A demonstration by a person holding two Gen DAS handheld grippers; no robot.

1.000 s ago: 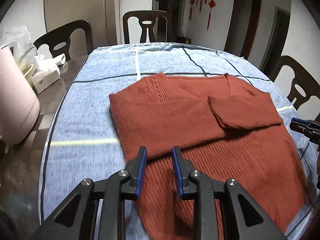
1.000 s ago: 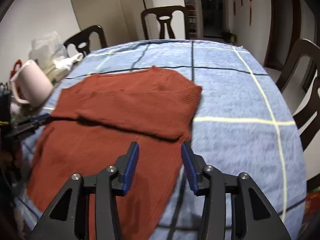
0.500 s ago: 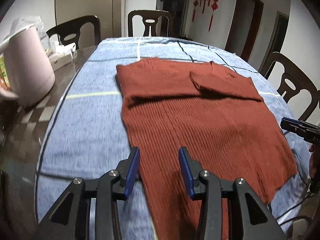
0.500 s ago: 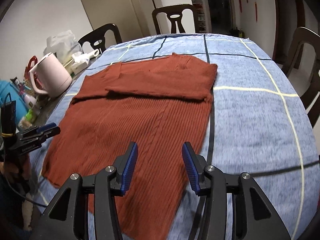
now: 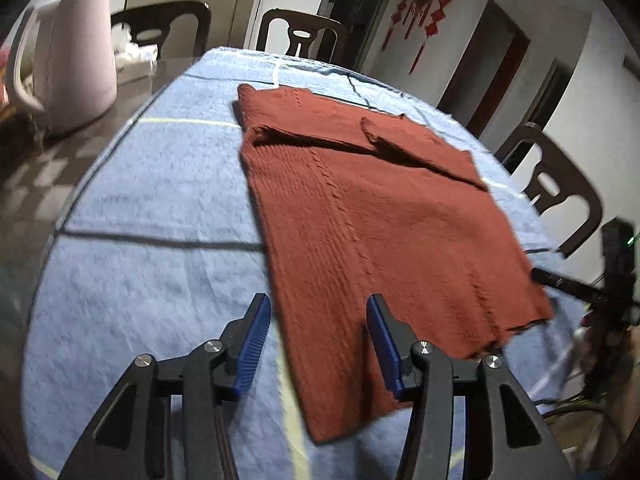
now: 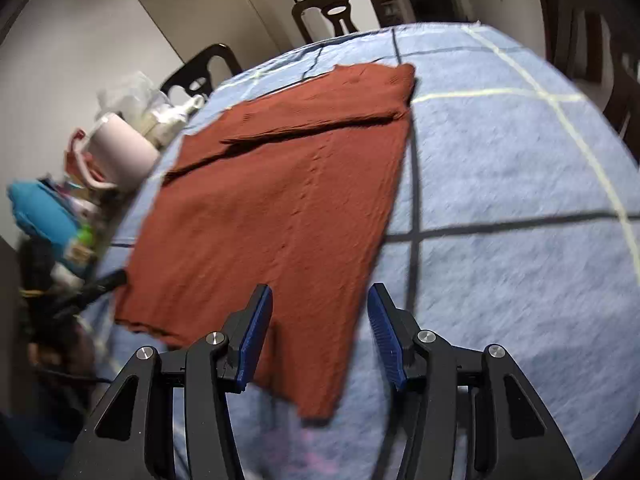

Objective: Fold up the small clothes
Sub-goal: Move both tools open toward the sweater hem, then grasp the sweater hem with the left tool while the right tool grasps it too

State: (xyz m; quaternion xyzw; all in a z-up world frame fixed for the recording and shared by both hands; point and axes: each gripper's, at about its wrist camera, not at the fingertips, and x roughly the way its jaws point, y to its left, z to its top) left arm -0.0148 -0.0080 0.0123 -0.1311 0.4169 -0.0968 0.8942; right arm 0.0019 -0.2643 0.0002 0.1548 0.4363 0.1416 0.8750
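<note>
A rust-red knit sweater lies flat on the blue checked tablecloth, its sleeves folded across the chest at the far end. It also shows in the right wrist view. My left gripper is open and empty, above the sweater's near left hem corner. My right gripper is open and empty, above the near right hem corner. The right gripper's tip shows at the right edge of the left wrist view; the left gripper shows at the left edge of the right wrist view.
A pink kettle stands on the bare table left of the cloth, also in the right wrist view, with a tissue box and clutter behind it. Dark wooden chairs ring the table. The near table edge lies just below the hem.
Both grippers have pulled back from the folded sleeves toward the near hem of the sweater. Their jaws have opened wider. The sweater has not moved.
</note>
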